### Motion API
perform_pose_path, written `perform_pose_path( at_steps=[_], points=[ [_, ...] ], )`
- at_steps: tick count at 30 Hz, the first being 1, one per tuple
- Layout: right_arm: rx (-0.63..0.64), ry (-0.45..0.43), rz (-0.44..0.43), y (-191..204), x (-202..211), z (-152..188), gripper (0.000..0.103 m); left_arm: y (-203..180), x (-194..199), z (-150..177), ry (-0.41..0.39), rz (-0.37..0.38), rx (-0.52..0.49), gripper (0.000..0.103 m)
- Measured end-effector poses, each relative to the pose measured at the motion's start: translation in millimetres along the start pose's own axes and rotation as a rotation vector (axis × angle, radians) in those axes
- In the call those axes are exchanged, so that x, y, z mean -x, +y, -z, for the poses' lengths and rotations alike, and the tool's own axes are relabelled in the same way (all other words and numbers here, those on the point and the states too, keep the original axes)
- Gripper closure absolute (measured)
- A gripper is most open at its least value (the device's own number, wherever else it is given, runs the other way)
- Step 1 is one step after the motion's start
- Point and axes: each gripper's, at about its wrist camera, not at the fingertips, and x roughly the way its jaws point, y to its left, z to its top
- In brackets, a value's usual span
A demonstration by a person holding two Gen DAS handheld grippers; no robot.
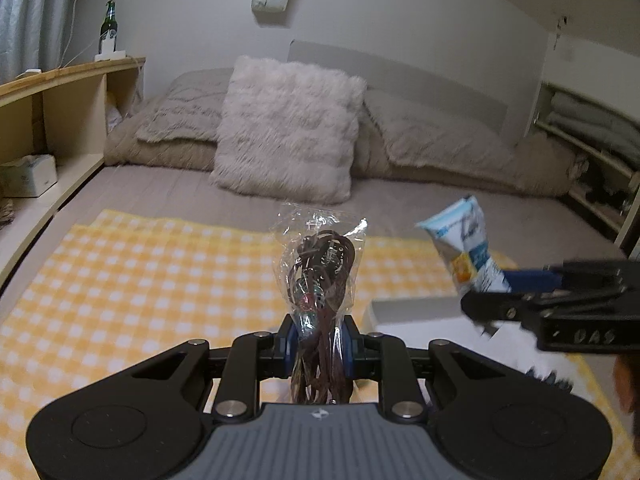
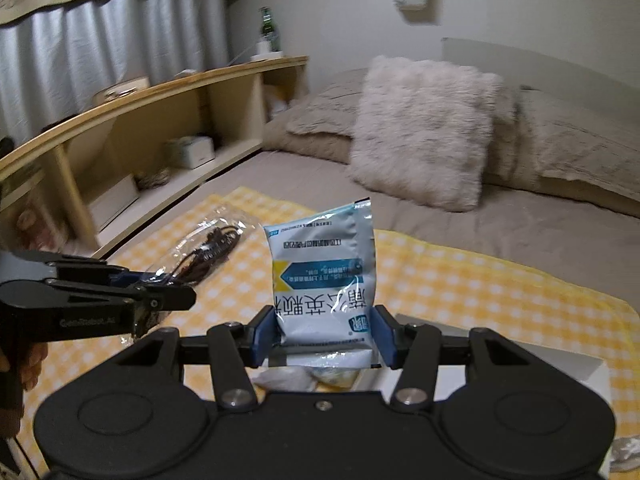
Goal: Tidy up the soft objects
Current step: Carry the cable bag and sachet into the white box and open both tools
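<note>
My left gripper [image 1: 319, 342] is shut on a clear plastic bag of brown cord [image 1: 320, 268], which stands up between the blue pads above the yellow checked cloth [image 1: 140, 280]. My right gripper [image 2: 323, 338] is shut on a blue-and-white sachet with printed text [image 2: 322, 272], held upright over the same cloth [image 2: 480, 280]. In the left wrist view the right gripper [image 1: 492, 296] comes in from the right with the sachet [image 1: 466, 248]. In the right wrist view the left gripper [image 2: 160, 294] enters from the left with the cord bag [image 2: 204, 254].
A white open box [image 1: 400, 312] lies on the cloth under the right gripper; its rim [image 2: 520, 364] shows, with small packets inside. A fluffy cushion [image 1: 288, 132] and pillows sit at the bed's head. A wooden shelf [image 1: 60, 92] with a green bottle [image 1: 108, 26] runs along the left.
</note>
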Motion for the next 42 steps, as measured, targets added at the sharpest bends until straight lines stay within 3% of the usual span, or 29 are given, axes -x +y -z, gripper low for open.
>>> perform_pose_path(
  at_steps=[8, 15, 28, 32, 37, 42],
  points=[
    [-0.157, 0.005, 0.125, -53, -5, 17, 0.05, -36, -36, -7, -0.015, 0.047, -0.008, 0.079],
    [-0.239, 0.033, 0.2, -89, -12, 30, 0.05, -62, -82, -5, 0.03, 0.091, -0.008, 0.079],
    [-0.281, 0.164, 0.219, -108, -45, 45, 0.05, -82, -175, 20, 0.233, 0.166, 0.084, 0.079],
    [-0.299, 0.194, 0.216, -113, -55, 49, 0.05, -81, -190, 24, 0.224, 0.137, 0.081, 0.078],
    [-0.364, 0.198, 0.194, -120, -62, 52, 0.05, -68, -208, 32, 0.235, 0.117, 0.124, 0.069],
    [-0.39, 0.213, 0.188, -124, -75, 52, 0.05, -67, -210, 33, 0.255, 0.172, 0.137, 0.046]
  ],
)
